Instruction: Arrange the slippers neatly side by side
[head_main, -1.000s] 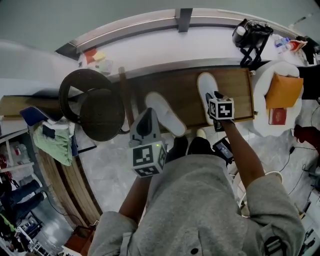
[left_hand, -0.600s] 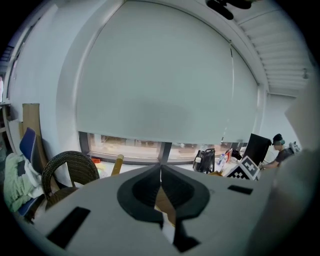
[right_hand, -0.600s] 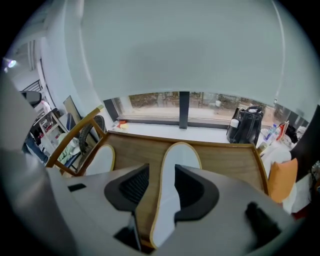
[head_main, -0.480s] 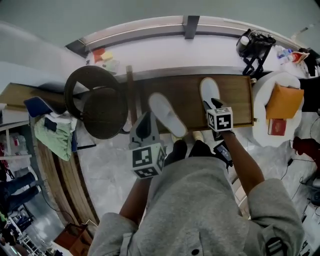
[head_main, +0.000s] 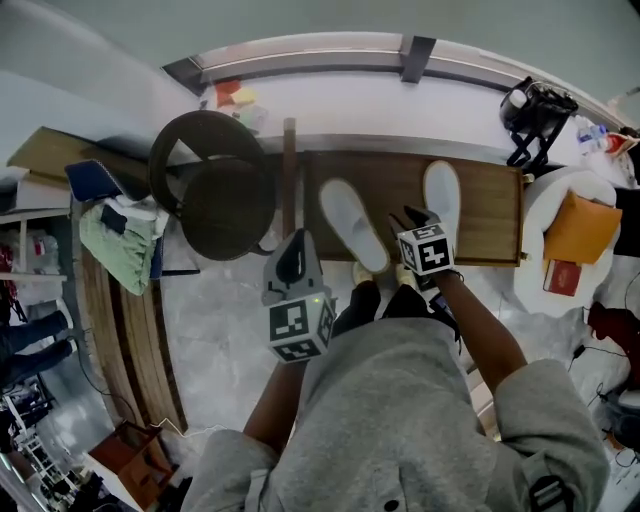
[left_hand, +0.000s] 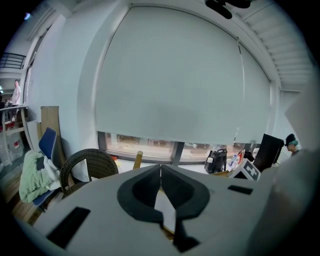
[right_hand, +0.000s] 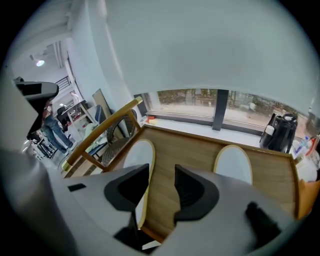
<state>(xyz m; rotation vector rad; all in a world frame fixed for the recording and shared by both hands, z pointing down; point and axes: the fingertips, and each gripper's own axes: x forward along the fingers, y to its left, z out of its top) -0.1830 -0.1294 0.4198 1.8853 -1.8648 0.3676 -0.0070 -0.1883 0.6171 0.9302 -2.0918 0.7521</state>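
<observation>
Across the middle of the head view, a low wooden board below a pale window ledge; to its left, a dark wicker chair. On the board, both white slippers, well apart, with bare wood between them. Nearer the chair, the left slipper: slanted, toe leaning toward the chair, heel close to the board's front edge. Farther over, the right slipper: roughly square to the board and set farther back. Neither parallel, nor level, nor close. Judged early in the task: both on one surface, pairing not yet made.

Low over the board's front edge, between the two, the right gripper. In the right gripper view, fingers spread and pinching nothing; bare wood in the gap, the left slipper partly behind the left finger, the right slipper off to the other side. Touches neither, as far as can be seen.

Back over the floor, short of the board, the left gripper. In the left gripper view, tips pressed together with nothing between them.

Left to do, by this reading: straighten the slanted slipper, bring it beside the other, level the heels.
</observation>
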